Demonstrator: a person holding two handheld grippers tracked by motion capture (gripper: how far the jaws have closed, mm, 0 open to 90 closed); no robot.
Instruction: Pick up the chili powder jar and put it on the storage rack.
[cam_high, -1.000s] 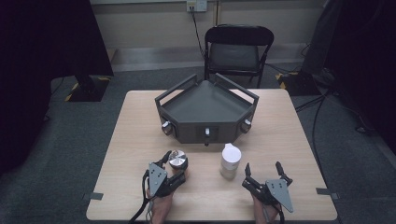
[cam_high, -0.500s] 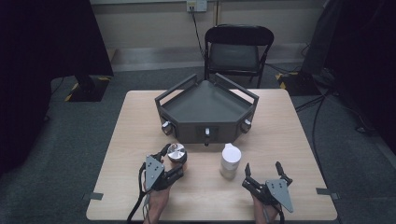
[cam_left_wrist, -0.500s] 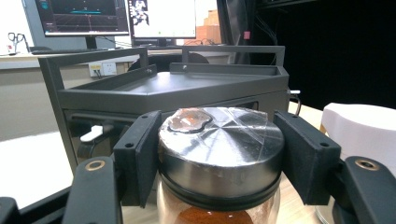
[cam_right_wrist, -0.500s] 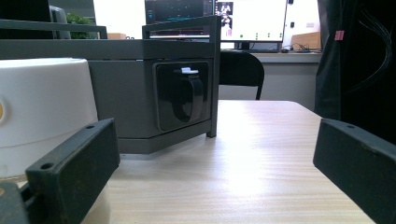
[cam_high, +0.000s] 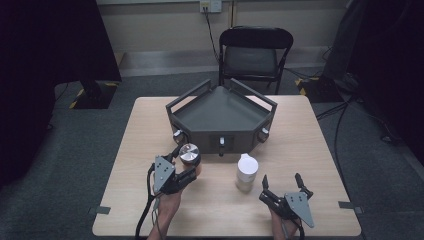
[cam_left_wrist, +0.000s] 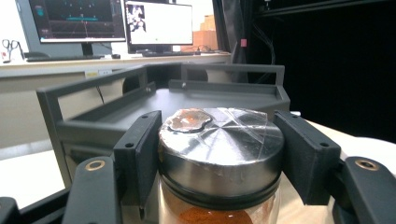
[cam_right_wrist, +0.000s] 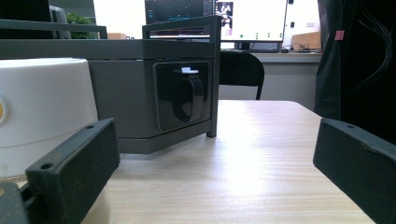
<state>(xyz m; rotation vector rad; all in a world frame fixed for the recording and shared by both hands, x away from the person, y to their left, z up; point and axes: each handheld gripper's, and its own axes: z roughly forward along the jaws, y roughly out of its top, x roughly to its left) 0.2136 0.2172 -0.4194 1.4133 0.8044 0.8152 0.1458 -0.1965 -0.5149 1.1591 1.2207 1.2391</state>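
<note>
A glass jar (cam_high: 189, 154) with a shiny metal lid (cam_left_wrist: 219, 140) and orange-brown contents sits between the jaws of my left gripper (cam_high: 186, 162), which is shut on it just in front of the grey tray (cam_high: 220, 117). Both pads (cam_left_wrist: 140, 154) press the sides of the lid in the left gripper view. A white lidded jar (cam_high: 246, 171) stands on the table to the right of it. My right gripper (cam_high: 281, 181) rests open near the front edge, right of the white jar (cam_right_wrist: 42, 102), with nothing between its jaws.
The grey tray (cam_right_wrist: 126, 93) with raised rails and latches on its front faces takes up the table's far middle. A black chair (cam_high: 255, 55) stands behind the wooden table (cam_high: 320, 150). Bare tabletop lies on both sides of the tray.
The left gripper has carried the metal-lidded jar away from the front edge, closer to the tray's front wall. The right gripper and white jar have stayed still.
</note>
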